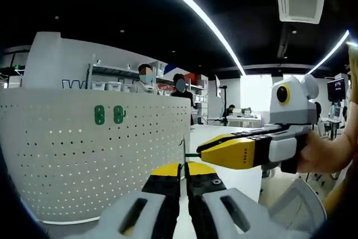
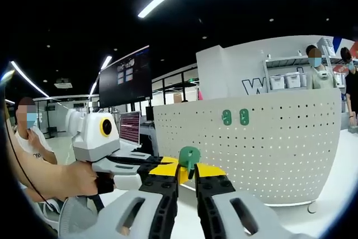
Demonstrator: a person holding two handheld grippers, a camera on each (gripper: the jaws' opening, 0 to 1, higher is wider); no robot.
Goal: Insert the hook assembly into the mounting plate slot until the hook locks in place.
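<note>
While the green hook assembly (image 2: 189, 158) stands just above the yellow tips of the right gripper (image 2: 187, 178) in the right gripper view, its rounded head rises clear of the jaws and its lower part disappears between them, so the right jaws are clamped on it. The left gripper (image 2: 146, 169) reaches in from the left of that view, its yellow tips meeting the hook's lower end beside the right gripper's tips; whether it grips the hook there cannot be told from this angle.

Seen from the left gripper view, the hook (image 1: 184, 152) shows edge-on as a thin green strip standing just above the left gripper (image 1: 183, 173), whose black and yellow jaws lie close together with only a narrow gap. The right gripper (image 1: 202, 150) comes in from the right, held by a person's hand (image 1: 327, 152), with its yellow tips drawn together and a short green stub running from them to the strip.

Behind the hook stands the white perforated mounting plate (image 2: 263, 144), a curved upright panel resting on a white table (image 2: 330, 200). Two green pieces (image 2: 235, 117) sit side by side on its upper face, well apart from the hook. Farther back, shelves (image 2: 285, 79) carry white bins, and people stand near them.
</note>
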